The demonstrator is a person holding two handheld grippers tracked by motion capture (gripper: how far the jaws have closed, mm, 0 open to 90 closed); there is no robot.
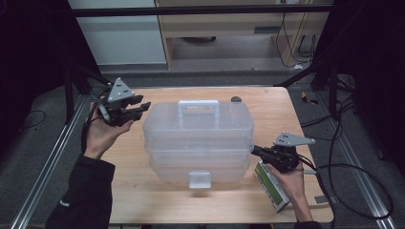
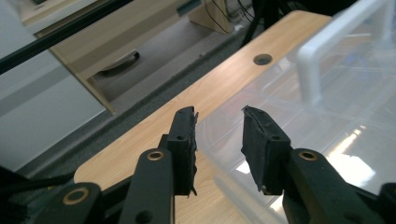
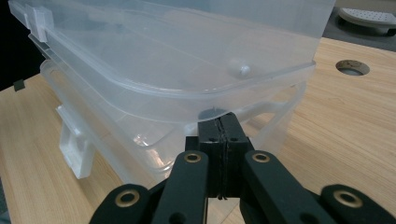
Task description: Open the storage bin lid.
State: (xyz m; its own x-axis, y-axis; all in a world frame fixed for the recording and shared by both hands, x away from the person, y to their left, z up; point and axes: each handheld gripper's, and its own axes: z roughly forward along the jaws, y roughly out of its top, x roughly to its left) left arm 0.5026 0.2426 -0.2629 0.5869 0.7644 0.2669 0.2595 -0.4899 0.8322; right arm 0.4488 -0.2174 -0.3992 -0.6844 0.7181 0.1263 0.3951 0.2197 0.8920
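Clear storage box (image 1: 198, 138) at table (image 1: 133, 191) centre, lid lifted at one side; opening in progress.
Box, largest item, sits mid-table with white handle (image 1: 198, 106) on top and front latch (image 1: 199, 180) at 6 o'clock. Lid rim stands raised off the base on the 3 o'clock side. Right gripper (image 1: 258, 150), jaws clenched together and empty, has its tips wedged under that rim (image 3: 219, 122). Left gripper (image 1: 139, 106), at 10 o'clock by the box corner, jaws parted and holding nothing, straddles the lid edge (image 2: 218, 122) without contact. Judged next move: left gripper should close on the lid corner to swing it up, keeping the base steady.
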